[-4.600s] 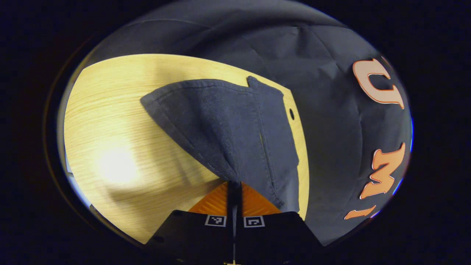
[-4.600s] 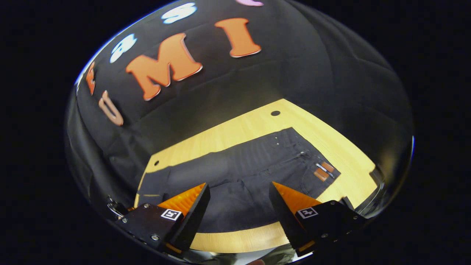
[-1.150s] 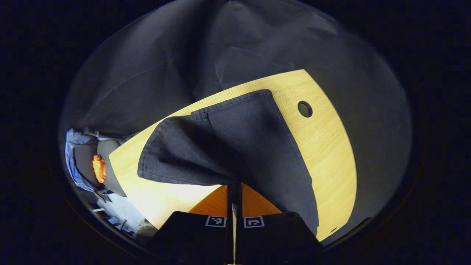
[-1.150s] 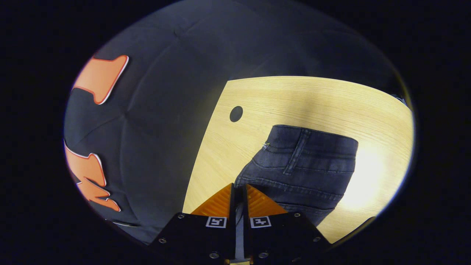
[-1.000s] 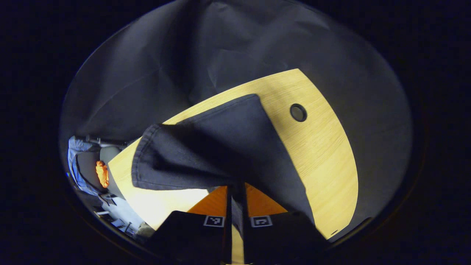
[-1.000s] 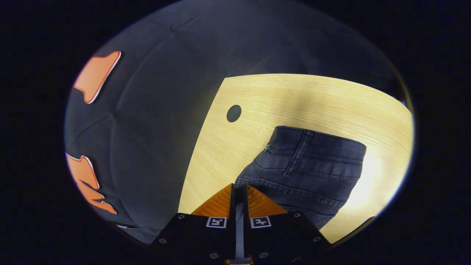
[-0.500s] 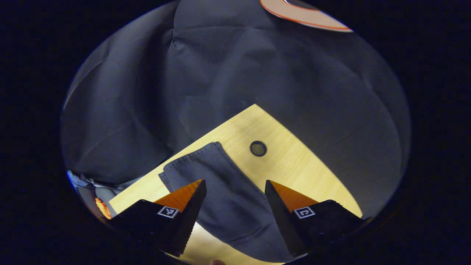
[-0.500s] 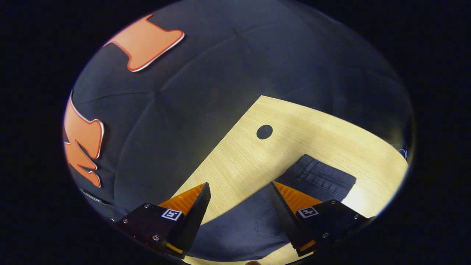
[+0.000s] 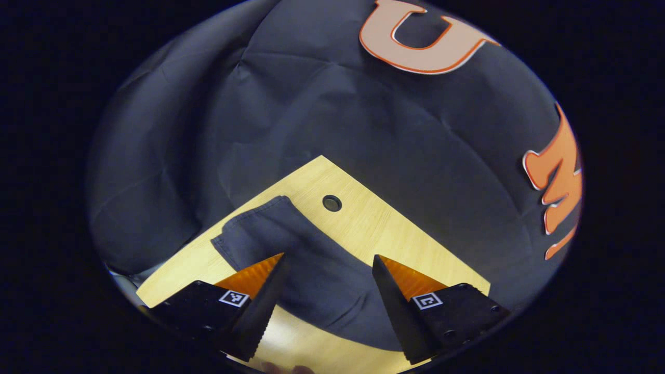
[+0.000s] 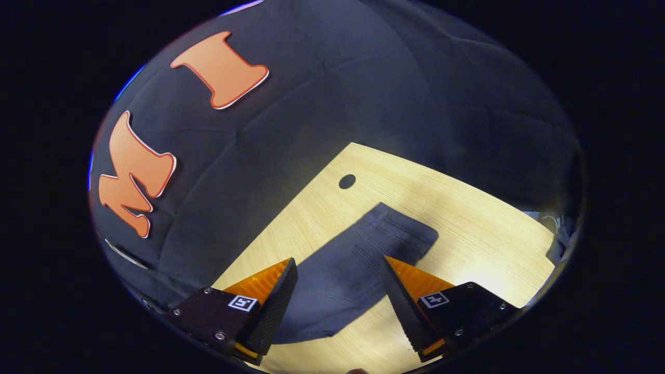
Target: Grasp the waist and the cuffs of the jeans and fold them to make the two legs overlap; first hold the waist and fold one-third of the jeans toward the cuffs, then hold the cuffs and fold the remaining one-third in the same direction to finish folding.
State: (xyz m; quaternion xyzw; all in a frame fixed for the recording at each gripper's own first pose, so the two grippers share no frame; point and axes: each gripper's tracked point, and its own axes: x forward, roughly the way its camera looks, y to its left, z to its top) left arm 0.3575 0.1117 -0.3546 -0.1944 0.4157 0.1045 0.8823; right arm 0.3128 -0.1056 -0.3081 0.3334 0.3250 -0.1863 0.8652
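Note:
Dark jeans (image 9: 311,275) lie flat on the wooden table (image 9: 395,244), folded lengthwise with one leg over the other. In the left gripper view the cuff end (image 9: 249,234) points toward the table's far corner, and my left gripper (image 9: 328,280) hovers open above the legs with nothing between its fingers. In the right gripper view the waist end (image 10: 402,231) with its waistband and seams lies past my right gripper (image 10: 337,283), which hangs open above the jeans (image 10: 332,291), touching nothing.
A round cable hole (image 9: 331,203) sits in the table near the cuffs, and another hole (image 10: 346,181) near the waist. The black booth cloth hangs close behind the table's far edges. Bare wood (image 10: 483,244) lies beside the waist.
Both grippers let go of the jeans, opened, and lifted back. The cuff and waist they held up now lie flat on the table, one leg over the other.

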